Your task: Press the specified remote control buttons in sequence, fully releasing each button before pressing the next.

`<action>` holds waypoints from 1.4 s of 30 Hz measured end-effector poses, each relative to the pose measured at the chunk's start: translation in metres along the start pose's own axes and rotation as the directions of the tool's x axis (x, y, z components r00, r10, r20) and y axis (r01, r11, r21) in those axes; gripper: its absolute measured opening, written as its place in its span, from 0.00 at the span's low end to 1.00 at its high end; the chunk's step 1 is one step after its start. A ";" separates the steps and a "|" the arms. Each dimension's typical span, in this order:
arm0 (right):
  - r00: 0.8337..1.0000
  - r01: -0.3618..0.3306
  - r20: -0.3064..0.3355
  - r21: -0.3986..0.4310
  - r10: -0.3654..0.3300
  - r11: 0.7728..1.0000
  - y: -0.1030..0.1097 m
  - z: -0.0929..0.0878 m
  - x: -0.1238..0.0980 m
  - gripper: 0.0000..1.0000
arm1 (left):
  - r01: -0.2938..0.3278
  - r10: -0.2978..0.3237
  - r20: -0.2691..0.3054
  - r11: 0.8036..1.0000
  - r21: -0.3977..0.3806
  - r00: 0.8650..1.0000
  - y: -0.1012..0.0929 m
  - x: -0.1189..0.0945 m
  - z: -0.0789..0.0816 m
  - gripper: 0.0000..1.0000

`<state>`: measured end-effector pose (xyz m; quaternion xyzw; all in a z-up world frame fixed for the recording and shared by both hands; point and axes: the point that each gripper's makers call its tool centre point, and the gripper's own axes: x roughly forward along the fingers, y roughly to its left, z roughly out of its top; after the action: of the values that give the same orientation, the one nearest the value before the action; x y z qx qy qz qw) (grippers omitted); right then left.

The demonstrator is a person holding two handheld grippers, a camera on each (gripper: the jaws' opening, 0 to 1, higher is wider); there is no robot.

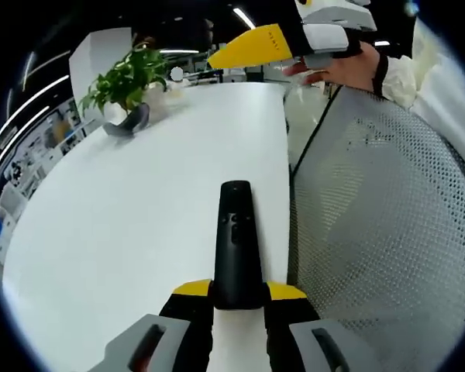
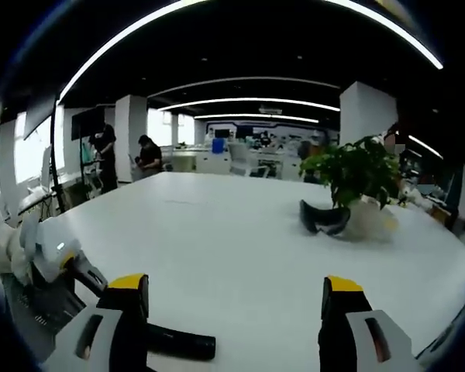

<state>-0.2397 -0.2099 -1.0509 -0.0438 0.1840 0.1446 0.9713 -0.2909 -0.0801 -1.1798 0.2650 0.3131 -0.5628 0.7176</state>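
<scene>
White table (image 1: 139,225) stretches ahead of me, with a potted plant (image 1: 126,81) toward its far end and a mesh chair back (image 1: 380,232) along its side edge. My left gripper (image 1: 239,293) grips the black remote (image 1: 235,244) by its near end, jaws clenched on both sides, buttons facing up. My right gripper (image 2: 236,298) hangs above the table with jaws spread wide, touching nothing; the remote's end (image 2: 182,343) lies beside its left jaw.

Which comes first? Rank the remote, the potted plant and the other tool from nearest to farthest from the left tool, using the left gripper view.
1. remote: clamped in the left tool.
2. right tool: upper right, in a hand above the table's far end.
3. potted plant: upper left, on the table's far end; close to the right tool in rank.
</scene>
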 end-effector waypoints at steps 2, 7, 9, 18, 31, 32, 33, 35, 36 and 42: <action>1.000 -0.007 -0.010 -0.013 0.007 1.000 0.003 -0.002 0.001 0.92 | -0.009 0.009 -0.002 1.000 0.005 1.000 0.008 -0.002 0.002 0.23; 1.000 -0.006 -0.014 -0.019 0.006 1.000 0.002 -0.003 0.001 0.91 | -0.028 0.028 -0.004 0.999 0.017 1.000 0.028 -0.007 0.008 0.23; 1.000 -0.002 -0.010 -0.018 0.002 1.000 0.001 -0.002 0.000 0.91 | -0.039 0.040 -0.005 0.999 0.022 0.999 0.038 -0.009 0.011 0.23; 1.000 0.002 -0.028 -0.032 -0.003 0.999 0.001 -0.005 0.001 0.91 | -0.076 0.076 -0.002 0.996 0.044 0.997 0.078 -0.019 0.023 0.23; 0.999 0.008 -0.042 -0.045 -0.010 0.999 0.000 -0.008 0.003 0.88 | -0.116 0.117 -0.023 0.991 0.063 0.993 0.131 -0.025 0.034 0.23; 0.999 0.007 -0.044 -0.046 -0.009 0.999 0.001 -0.008 0.003 0.88 | -0.119 0.120 -0.022 0.991 0.067 0.992 0.134 -0.025 0.035 0.23; 0.999 0.006 -0.045 -0.046 -0.008 0.999 0.001 -0.008 0.004 0.88 | -0.120 0.123 -0.025 0.990 0.073 0.992 0.139 -0.025 0.036 0.23; 0.999 0.005 -0.047 -0.047 -0.008 0.999 0.001 -0.008 0.004 0.88 | -0.122 0.125 -0.032 0.989 0.085 0.992 0.147 -0.025 0.037 0.23; 0.999 0.005 -0.048 -0.046 -0.008 0.999 0.001 -0.009 0.004 0.88 | -0.125 0.129 -0.032 0.988 0.090 0.991 0.150 -0.025 0.038 0.23; 0.999 0.010 -0.052 -0.040 -0.012 0.999 0.000 -0.009 0.005 0.90 | -0.138 0.143 -0.037 0.985 0.107 0.989 0.172 -0.025 0.041 0.23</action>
<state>-0.2385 -0.2104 -1.0612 -0.0678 0.2059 0.1418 0.9659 -0.1214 -0.0547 -1.1289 0.3357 0.2797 -0.5204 0.7337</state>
